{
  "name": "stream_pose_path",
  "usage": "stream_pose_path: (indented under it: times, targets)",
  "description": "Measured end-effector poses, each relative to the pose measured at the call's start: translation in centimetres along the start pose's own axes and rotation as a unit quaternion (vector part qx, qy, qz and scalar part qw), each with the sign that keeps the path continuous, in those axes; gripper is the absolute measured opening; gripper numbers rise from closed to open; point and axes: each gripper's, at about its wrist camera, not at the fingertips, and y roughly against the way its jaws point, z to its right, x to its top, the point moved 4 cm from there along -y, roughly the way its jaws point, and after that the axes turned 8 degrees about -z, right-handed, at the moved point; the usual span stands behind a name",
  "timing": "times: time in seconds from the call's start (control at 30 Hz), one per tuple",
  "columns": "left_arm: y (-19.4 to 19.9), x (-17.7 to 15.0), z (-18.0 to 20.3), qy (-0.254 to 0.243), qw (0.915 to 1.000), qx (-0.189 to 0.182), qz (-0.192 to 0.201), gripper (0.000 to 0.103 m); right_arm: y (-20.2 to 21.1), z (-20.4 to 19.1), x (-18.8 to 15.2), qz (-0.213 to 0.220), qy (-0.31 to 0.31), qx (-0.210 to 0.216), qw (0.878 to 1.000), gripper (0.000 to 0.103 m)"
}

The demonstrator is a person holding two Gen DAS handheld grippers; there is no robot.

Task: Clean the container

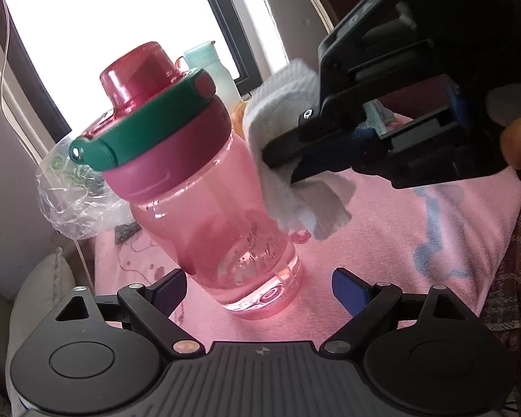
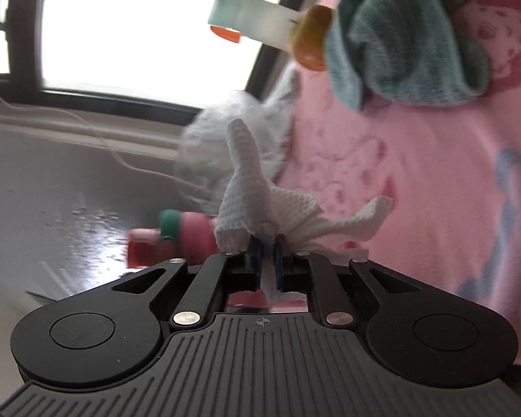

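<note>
Pink bottle (image 1: 208,187) centre frame in left wrist view, upright on pink cloth (image 1: 399,243). Left gripper (image 1: 260,290) spread wide, flanking base, not touching. Right gripper (image 2: 267,260) clamps white tissue (image 1: 288,132) against bottle's side. Likely rigid, smooth, slippery, light; best hold low on body.

The gap between the spread fingers of the left gripper (image 1: 258,288) is being filled at its far end by the base of the pink bottle (image 1: 205,187), standing on the pink cloth (image 1: 399,253). The bottle's right flank is being blocked by the right gripper (image 1: 281,166) and its clamped white tissue (image 1: 288,128) — pressed against the wall. Behind, passage is being narrowed by a crumpled plastic bag (image 1: 73,194) and a pale bottle (image 1: 212,69), while bare cloth is lying open at the right.
</note>
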Motion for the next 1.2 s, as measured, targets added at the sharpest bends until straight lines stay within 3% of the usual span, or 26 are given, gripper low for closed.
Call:
stream_pose_path:
  times: [0.13,0.37,0.5,0.77,0.83,0.9,0.97,1.0,1.03,1.2]
  targets:
    - [-1.6,0.0,-0.8,0.001,1.0000,-0.006,-0.005,0.088,-1.3,2.7,-1.1,-0.035,-0.030,-0.047,0.998,0.013]
    - [-3.3,0.8,-1.5,-0.005,0.9999,-0.007,-0.010,0.089,-1.2,2.5,-1.4,-0.050,-0.003,-0.064,0.997,0.015]
    - [-3.8,1.6,-2.5,0.005,0.9999,-0.005,-0.008,0.090,-0.3,1.4,-1.3,-0.051,0.028,-0.073,0.996,0.036]
    - [-3.8,2.2,-4.3,0.028,0.9995,-0.016,-0.004,0.091,2.6,0.5,-0.6,-0.001,0.070,-0.075,0.995,0.048]
    - [-4.4,2.3,-4.5,0.027,0.9995,-0.017,-0.004,0.092,2.0,0.4,-0.1,0.005,0.071,-0.071,0.995,0.056]
    - [-4.8,2.4,-4.1,0.024,0.9996,-0.015,-0.007,0.093,0.8,0.4,0.3,0.002,0.077,-0.071,0.994,0.058]
    - [-5.1,2.0,-3.9,0.023,0.9996,-0.015,-0.009,0.093,-0.5,0.5,0.4,-0.004,0.090,-0.077,0.993,0.057]
    - [-5.0,1.9,-3.7,0.024,0.9996,-0.015,-0.010,0.093,-1.1,0.5,0.3,-0.006,0.099,-0.081,0.992,0.042]
    - [-4.7,1.8,-3.4,0.024,0.9995,-0.014,-0.011,0.093,-1.6,0.7,0.2,-0.011,0.105,-0.090,0.990,0.012]
    - [-5.2,2.0,-4.0,0.033,0.9994,-0.011,-0.009,0.093,-1.6,0.2,1.5,0.032,0.116,-0.110,0.987,0.012]
